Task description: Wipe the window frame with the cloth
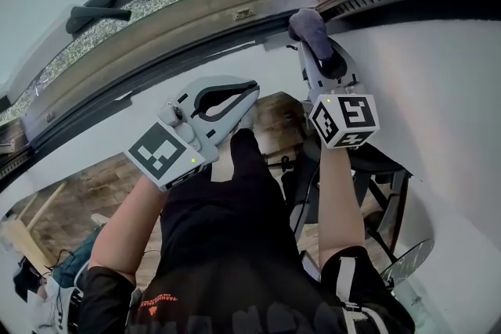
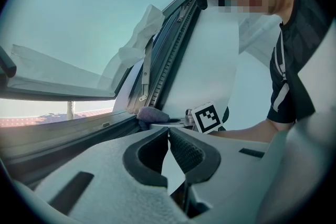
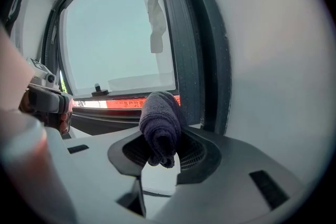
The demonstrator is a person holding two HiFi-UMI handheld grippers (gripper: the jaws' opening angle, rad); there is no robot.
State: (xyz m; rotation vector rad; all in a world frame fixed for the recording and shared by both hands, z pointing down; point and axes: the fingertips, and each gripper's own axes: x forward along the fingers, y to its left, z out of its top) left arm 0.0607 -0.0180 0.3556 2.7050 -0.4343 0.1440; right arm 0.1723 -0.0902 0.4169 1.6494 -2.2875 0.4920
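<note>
A dark purple cloth (image 1: 308,24) is rolled up in my right gripper (image 1: 315,44), which is shut on it. The cloth's end touches the dark window frame (image 1: 196,52) near its right corner. In the right gripper view the cloth (image 3: 159,126) bulges up between the jaws, with the frame's upright (image 3: 190,44) just behind it. My left gripper (image 1: 249,95) hangs lower and to the left, off the frame, with nothing in it. In its own view my left gripper (image 2: 168,135) has its tips touching, and the cloth (image 2: 151,113) shows beyond them on the frame's lower rail.
A black window handle (image 1: 94,14) sticks out on the open sash at upper left. White wall (image 1: 438,90) surrounds the frame. Below are a dark stool (image 1: 377,167), wooden floor (image 1: 94,192) and the person's black-clad body.
</note>
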